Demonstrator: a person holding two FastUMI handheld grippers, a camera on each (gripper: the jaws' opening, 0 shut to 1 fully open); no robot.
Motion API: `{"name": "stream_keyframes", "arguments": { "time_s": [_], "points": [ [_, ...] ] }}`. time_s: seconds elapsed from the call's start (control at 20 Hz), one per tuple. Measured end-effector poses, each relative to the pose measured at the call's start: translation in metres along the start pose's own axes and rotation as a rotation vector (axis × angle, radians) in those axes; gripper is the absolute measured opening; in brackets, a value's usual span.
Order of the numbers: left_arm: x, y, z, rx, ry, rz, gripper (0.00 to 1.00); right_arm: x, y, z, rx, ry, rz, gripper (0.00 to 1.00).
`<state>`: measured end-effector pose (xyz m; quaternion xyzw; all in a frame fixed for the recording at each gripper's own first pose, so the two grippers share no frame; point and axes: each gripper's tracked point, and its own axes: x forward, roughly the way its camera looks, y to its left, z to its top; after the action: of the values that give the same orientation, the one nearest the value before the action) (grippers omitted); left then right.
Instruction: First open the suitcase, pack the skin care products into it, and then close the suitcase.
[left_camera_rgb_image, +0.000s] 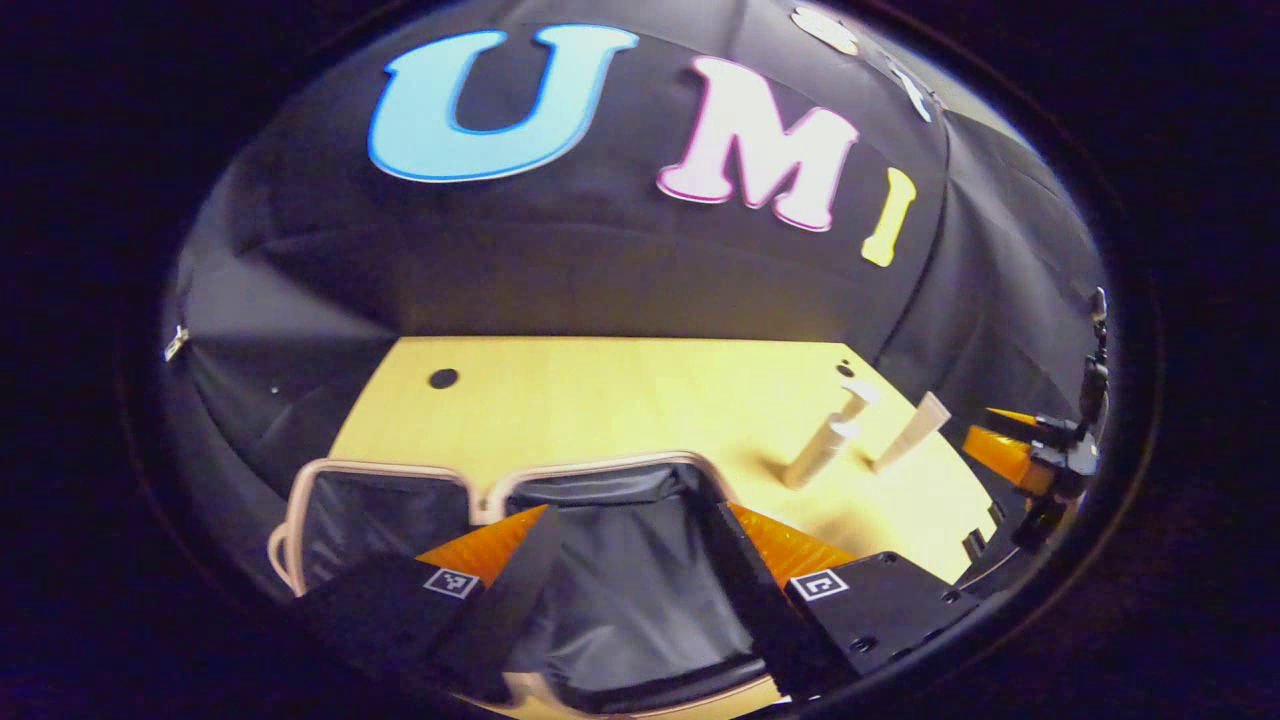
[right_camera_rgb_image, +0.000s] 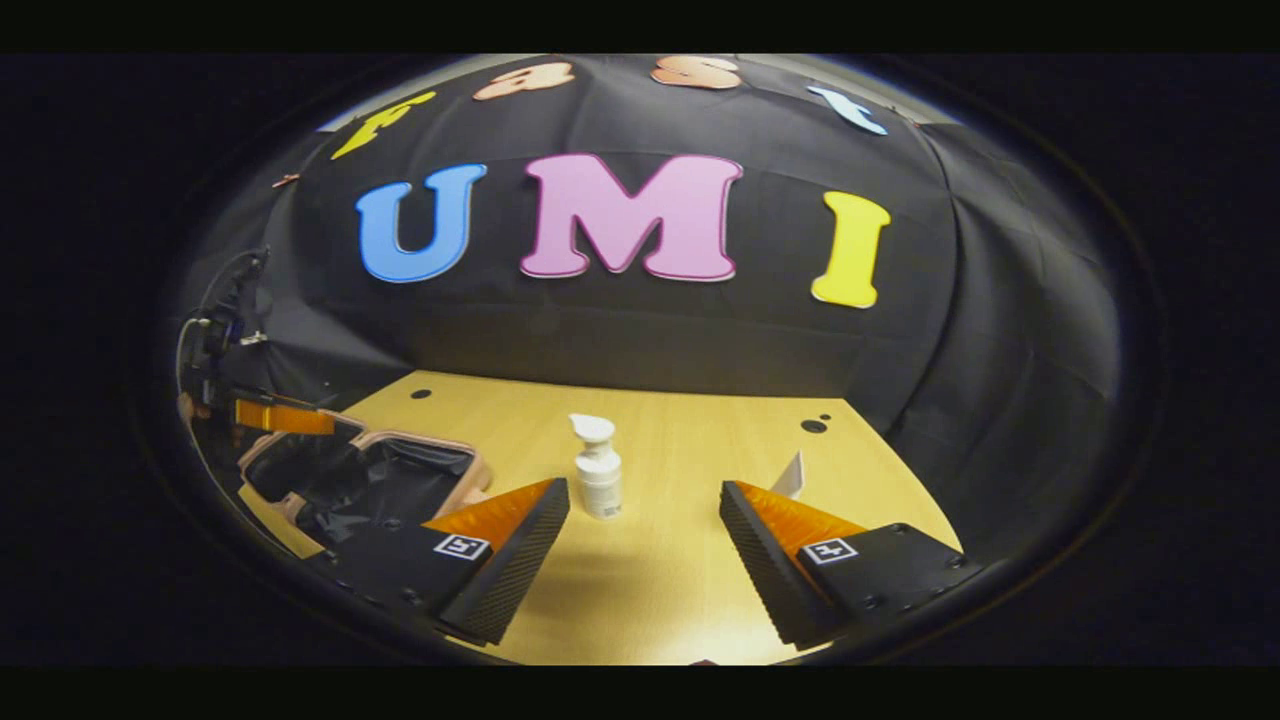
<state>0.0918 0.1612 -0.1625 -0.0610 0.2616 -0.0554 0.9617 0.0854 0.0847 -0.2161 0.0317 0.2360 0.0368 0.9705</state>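
Pale wood bench (right_camera_rgb_image: 680, 600) carries the open, black-lined, pink-rimmed suitcase (right_camera_rgb_image: 420, 470) at left. Packing is in hand: the right gripper (right_camera_rgb_image: 640, 560), jaws released, faces the upright white pump bottle (right_camera_rgb_image: 598, 478) just beyond; next, close on its body. The left gripper (left_camera_rgb_image: 620, 580), jaws apart, hovers over the suitcase.

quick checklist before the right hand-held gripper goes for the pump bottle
1. Suitcase open, dark lining showing: ok.
2. Pump bottle upright on the table, not yet packed: ok.
3. Right hand-held gripper open, nothing between its fingers: ok.
4. Bottle lined up ahead of the gap, slightly left of centre: ok.
5. Tube apart from the bottle, partly hidden behind a finger: ok.
6. Left hand-held gripper open over the suitcase interior, away from the bottle: ok.
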Motion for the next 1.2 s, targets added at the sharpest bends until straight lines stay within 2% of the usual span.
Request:
{"name": "stream_keyframes", "arguments": {
  "time_s": [0.05, 0.15, 0.35, 0.4, 0.45, 0.5, 0.65, 0.7, 0.75, 0.9, 0.95, 1.0, 1.05, 1.1, 1.15, 1.2],
  "points": [
    [0.014, -0.036, -0.015, 0.004, 0.011, -0.041, 0.97, 0.005, -0.012, -0.007, 0.013, 0.016, -0.020, 0.97],
    [0.044, -0.085, -0.023, 0.019, 0.037, -0.075, 0.97, 0.013, -0.033, -0.021, 0.041, 0.043, -0.051, 0.97],
    [0.097, -0.130, -0.039, 0.049, 0.084, -0.052, 0.96, 0.044, -0.065, -0.052, 0.007, 0.097, -0.065, 0.97],
    [0.111, -0.139, -0.040, 0.049, 0.098, -0.053, 0.92, 0.051, -0.070, -0.058, -0.001, 0.108, -0.065, 0.97],
    [0.128, -0.145, -0.040, 0.050, 0.102, -0.044, 0.97, 0.061, -0.078, -0.065, -0.007, 0.121, -0.070, 0.97],
    [0.143, -0.149, -0.041, 0.051, 0.105, -0.036, 0.97, 0.071, -0.087, -0.073, -0.005, 0.132, -0.078, 0.97],
    [0.187, -0.151, -0.054, 0.047, 0.114, -0.017, 0.96, 0.103, -0.100, -0.099, 0.022, 0.176, -0.079, 0.97],
    [0.198, -0.150, -0.054, 0.052, 0.109, -0.012, 0.92, 0.113, -0.102, -0.106, 0.027, 0.189, -0.076, 0.97],
    [0.207, -0.148, -0.054, 0.060, 0.099, -0.003, 0.97, 0.122, -0.104, -0.110, 0.030, 0.186, -0.069, 0.98],
    [0.240, -0.141, -0.054, 0.089, 0.103, 0.013, 0.97, 0.149, -0.107, -0.122, 0.048, 0.188, -0.052, 0.97],
    [0.250, -0.141, -0.057, 0.085, 0.108, 0.009, 0.92, 0.158, -0.105, -0.125, 0.070, 0.198, -0.039, 0.96],
    [0.259, -0.149, -0.062, 0.067, 0.133, -0.033, 0.97, 0.166, -0.108, -0.130, 0.072, 0.206, -0.058, 0.94],
    [0.276, -0.151, -0.070, 0.070, 0.142, -0.028, 0.94, 0.163, -0.109, -0.126, 0.082, 0.201, -0.053, 0.77],
    [0.259, -0.153, -0.062, 0.098, 0.145, -0.035, 0.65, 0.163, -0.104, -0.122, 0.084, 0.190, -0.041, 0.61],
    [0.258, -0.157, -0.065, 0.106, 0.175, -0.050, 0.61, 0.169, -0.101, -0.125, 0.087, 0.212, -0.019, 0.44],
    [0.251, -0.160, -0.066, 0.085, 0.196, -0.068, 0.57, 0.166, -0.097, -0.124, 0.093, 0.223, -0.001, 0.38]
  ]
}}
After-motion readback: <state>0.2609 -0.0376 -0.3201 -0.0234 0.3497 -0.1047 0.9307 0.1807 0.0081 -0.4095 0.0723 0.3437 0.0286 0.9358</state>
